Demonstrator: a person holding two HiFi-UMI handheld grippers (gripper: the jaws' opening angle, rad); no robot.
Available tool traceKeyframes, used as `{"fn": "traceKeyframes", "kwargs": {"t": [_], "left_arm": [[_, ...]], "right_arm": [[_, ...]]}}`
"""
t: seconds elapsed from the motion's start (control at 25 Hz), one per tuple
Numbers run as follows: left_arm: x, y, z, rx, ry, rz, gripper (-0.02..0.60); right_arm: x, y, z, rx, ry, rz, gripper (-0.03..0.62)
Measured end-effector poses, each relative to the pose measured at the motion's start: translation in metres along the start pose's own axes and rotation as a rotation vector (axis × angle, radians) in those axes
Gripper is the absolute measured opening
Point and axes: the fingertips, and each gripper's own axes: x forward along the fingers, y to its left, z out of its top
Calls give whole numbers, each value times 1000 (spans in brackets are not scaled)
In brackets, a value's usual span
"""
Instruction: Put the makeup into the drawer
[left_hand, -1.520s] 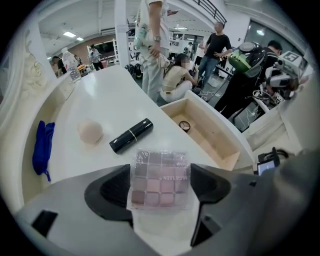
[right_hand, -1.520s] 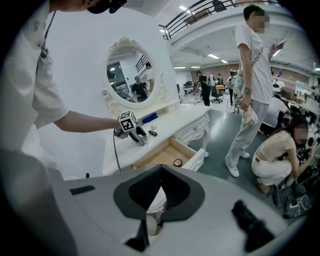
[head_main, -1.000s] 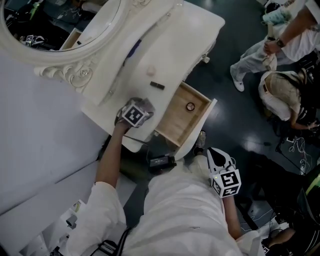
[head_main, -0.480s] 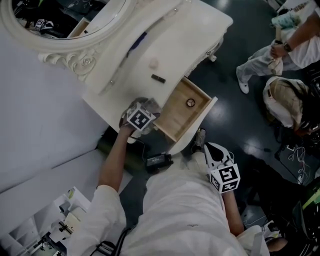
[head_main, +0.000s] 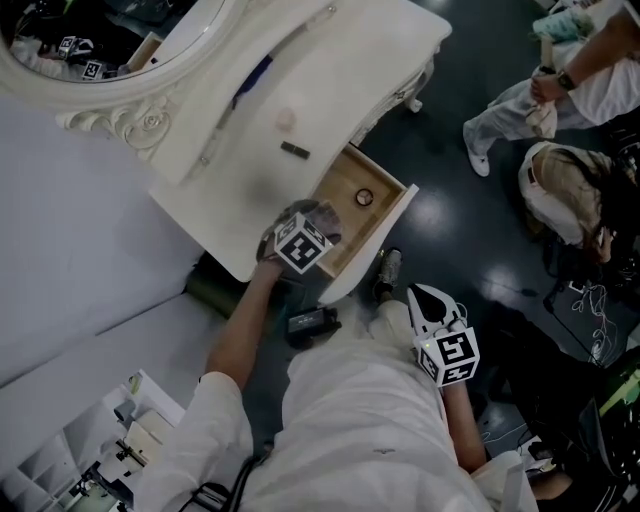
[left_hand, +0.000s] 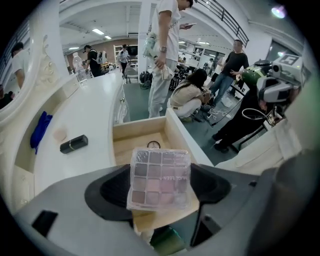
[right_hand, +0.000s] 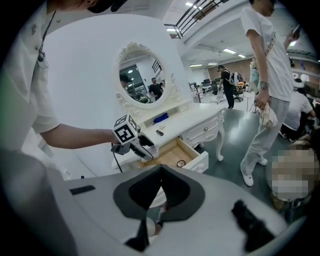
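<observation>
Right gripper (head_main: 446, 352): nearest the body, held back at the waist and well apart from the table; it slants downward, and its jaws are closed together with nothing between them.
Left arm (head_main: 240, 340): stretched forward from the shoulder, the forearm running straight to the table's front edge.
Left gripper (head_main: 305, 232): tipped steeply downward above the near end of the drawer; its jaws are clamped on the palette.
Palette (left_hand: 160, 177): a clear-lidded box of small colour squares, gripped by its lower part, with its face turned up. It hangs over the drawer's near end and is not yet inside.
Step in hand: by appearance, carrying the palette to the drawer.
Next move: likely a little farther over the opening, then a descent until the palette is close to the wooden floor, then release. It should land clear of the round piece.
Drawer (head_main: 340, 190): pulled out, pale wood inside.
Round piece (head_main: 364, 197): lies on the drawer floor toward its far side.
Dark tube (head_main: 294, 150): lies on the table top just beyond the drawer.
Pink disc (head_main: 286, 120): farther back on the table top.
</observation>
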Motion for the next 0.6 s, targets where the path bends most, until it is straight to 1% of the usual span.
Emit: {"fn": "traceKeyframes", "kwargs": {"t": [0.2, 0.36, 0.6], "left_arm": [[31, -24, 9, 0, 11, -36, 379], [64, -28, 6, 24, 45, -20, 379], [110, -13, 0, 3, 81, 6, 379]], "right_arm": [[-8, -10, -10, 19, 18, -6, 12], [-13, -18, -18, 26, 42, -5, 12], [-13, -31, -34, 40, 93, 12, 12]]}}
